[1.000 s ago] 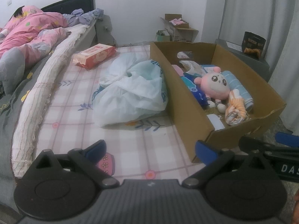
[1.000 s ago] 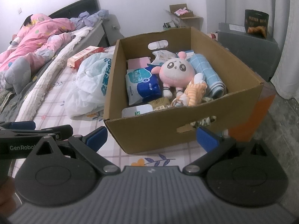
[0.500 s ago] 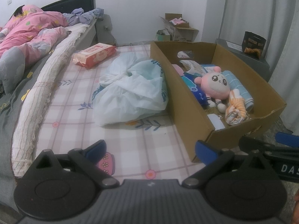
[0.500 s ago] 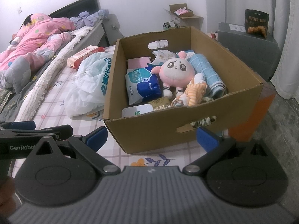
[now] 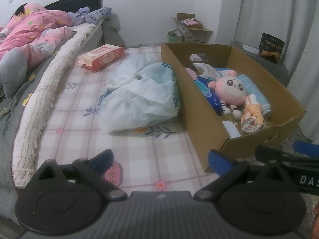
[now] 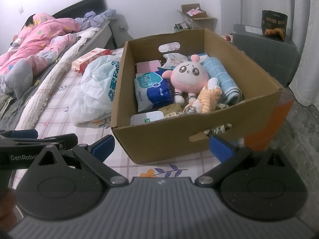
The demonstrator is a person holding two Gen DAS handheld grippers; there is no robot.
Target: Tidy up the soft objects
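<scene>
Cardboard box [image 6: 199, 137] is sitting on a checked, flower-printed mattress cover [image 5: 79, 123], crammed with soft things, as two hand-held grippers are hovering short of its near end. Inside the box, a pink plush doll [image 6: 187, 77] is lying face-up near the middle, with a blue-and-white soft pack [image 6: 153, 90] touching its left side and a rolled light-blue towel [image 6: 221, 79] along the right wall. An orange-striped knotted cloth [image 6: 207, 99] is resting against the doll's legs, and a folded pink cloth [image 6: 148, 66] is lying toward the far end, behind the blue pack. A white plastic bag [image 5: 139, 97], stuffed and tied at the top, is slumping against the box's left outer wall. Farther back on the mattress, a red-and-pink tissue pack [image 5: 101, 56] is lying well apart from the box.

The left gripper [image 5: 160, 158] is spreading its blue-padded fingers wide over the bedding, gripping nothing, with its right finger just beside the box's near corner. The right gripper [image 6: 161, 148] is likewise gaping wide and empty, its fingers flanking the box's near wall below the cut-out handle without clearly touching it. Each gripper is showing at the edge of the other's view.

Beyond, a pink quilt [image 5: 33, 31] is bunching on a raised bed, a long white rolled cloth [image 5: 45, 95] is running along the edge of that bed, and a grey cabinet [image 6: 263, 47] carrying a dark bread bag [image 6: 274, 23] is standing by the curtain.
</scene>
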